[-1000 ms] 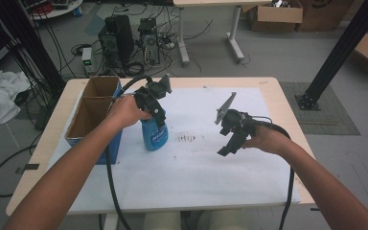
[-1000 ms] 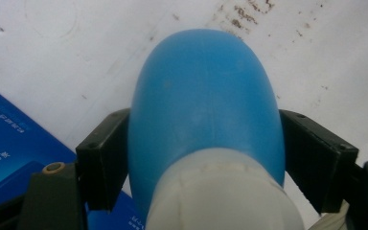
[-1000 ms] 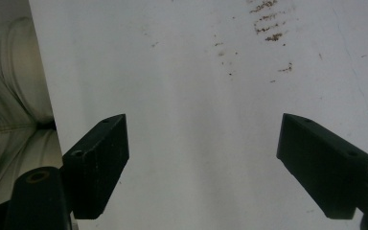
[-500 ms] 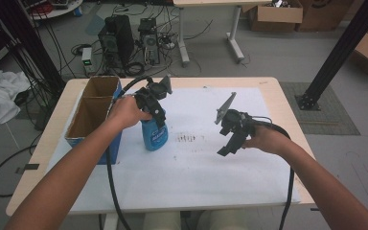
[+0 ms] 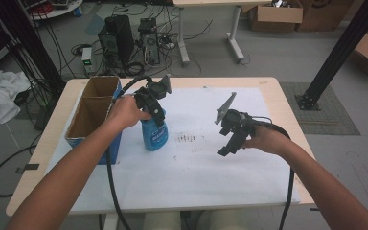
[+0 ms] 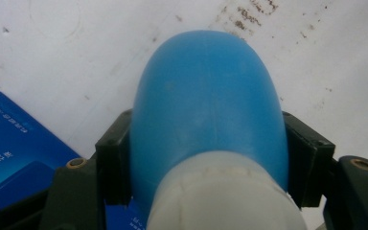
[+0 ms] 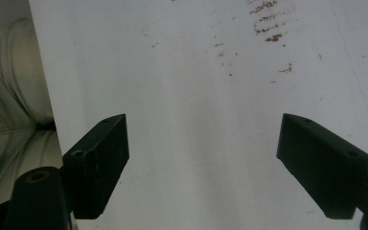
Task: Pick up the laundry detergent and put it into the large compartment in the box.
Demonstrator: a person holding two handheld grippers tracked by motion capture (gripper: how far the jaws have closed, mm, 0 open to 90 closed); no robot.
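Observation:
A blue plastic bottle with a white neck stands on the white sheet left of the table's middle. My left gripper comes down on it from above and is shut on its upper part. In the left gripper view the blue bottle sits squeezed between both black fingers. My right gripper hovers over the sheet to the right, tilted down, open with nothing between its fingers.
An open cardboard box with a blue side stands at the table's left, close to the bottle. Brown smudges mark the sheet between the grippers. Cables trail from both grippers over the front edge. Computers and boxes sit on the floor beyond.

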